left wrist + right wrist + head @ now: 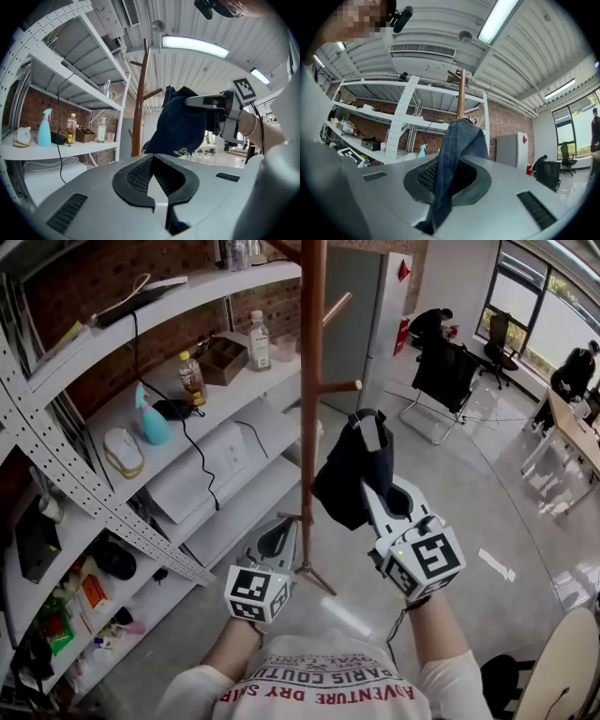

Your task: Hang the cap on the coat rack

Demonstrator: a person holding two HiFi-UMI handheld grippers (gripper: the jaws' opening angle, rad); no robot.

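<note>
A wooden coat rack (311,381) stands on the floor ahead, with bare pegs pointing right, one of them (343,386) just above the cap. The dark navy cap (342,479) hangs from my right gripper (368,427), which is shut on its cloth a little right of the pole. In the right gripper view the denim-blue cap (457,150) runs up between the jaws in front of the coat rack (461,96). My left gripper (279,535) is low by the rack's base, shut and empty. Its own view shows the cap (180,124), the right gripper (206,101) and the coat rack (139,103).
White shelving (112,512) runs along the brick wall at left, holding a teal spray bottle (150,418), bottles (191,376) and a box (223,357). A white cabinet (375,315) stands behind the rack. A black chair (445,376) and people at desks are at the far right.
</note>
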